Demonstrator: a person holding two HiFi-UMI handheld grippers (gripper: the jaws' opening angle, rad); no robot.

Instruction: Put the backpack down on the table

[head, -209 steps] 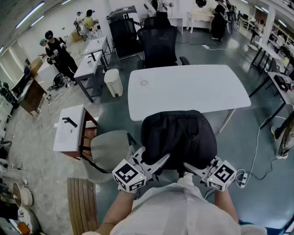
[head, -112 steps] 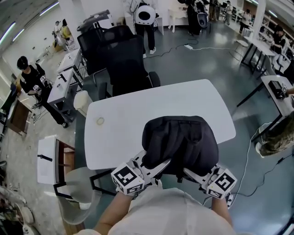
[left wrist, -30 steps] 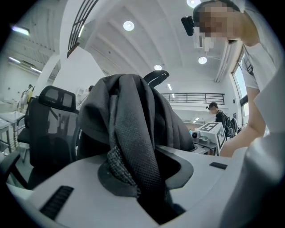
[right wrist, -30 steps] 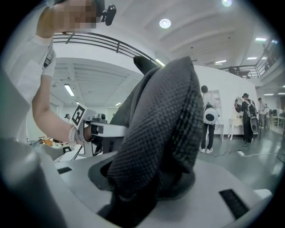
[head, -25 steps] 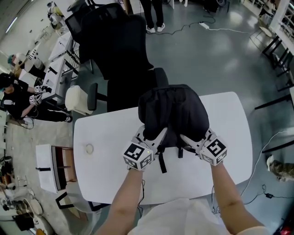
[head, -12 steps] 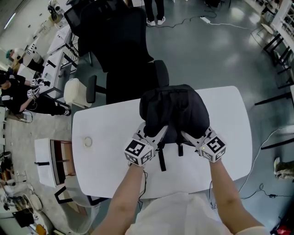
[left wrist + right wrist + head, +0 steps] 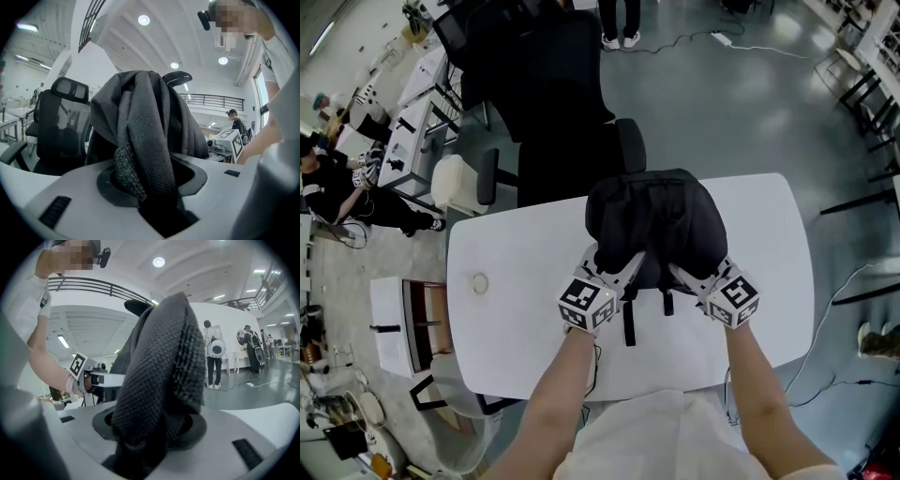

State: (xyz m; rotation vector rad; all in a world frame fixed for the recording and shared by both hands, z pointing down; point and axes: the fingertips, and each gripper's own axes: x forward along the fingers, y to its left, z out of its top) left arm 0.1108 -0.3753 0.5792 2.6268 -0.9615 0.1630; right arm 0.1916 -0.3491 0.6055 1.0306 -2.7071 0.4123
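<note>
The black backpack (image 7: 656, 220) stands on the far half of the white table (image 7: 516, 253), and a loose strap (image 7: 628, 323) trails toward me. My left gripper (image 7: 617, 270) is at its near left side. Its jaws are opening, and the grey woven shoulder strap (image 7: 140, 154) still lies between them with a dark gap beside it. At the near right side, my right gripper (image 7: 686, 272) is shut on the other shoulder strap (image 7: 159, 380), which fills the space between its jaws.
A black office chair (image 7: 553, 103) stands behind the table, close to the backpack. A small ring (image 7: 480, 283) lies on the table's left part. A white bin (image 7: 459, 183) and a low cabinet (image 7: 394, 323) stand to the left, and a person (image 7: 337, 187) crouches farther left.
The backpack was carried from in front of the table over its top. In the last second it sank a little with both grippers and now rests on the table.
</note>
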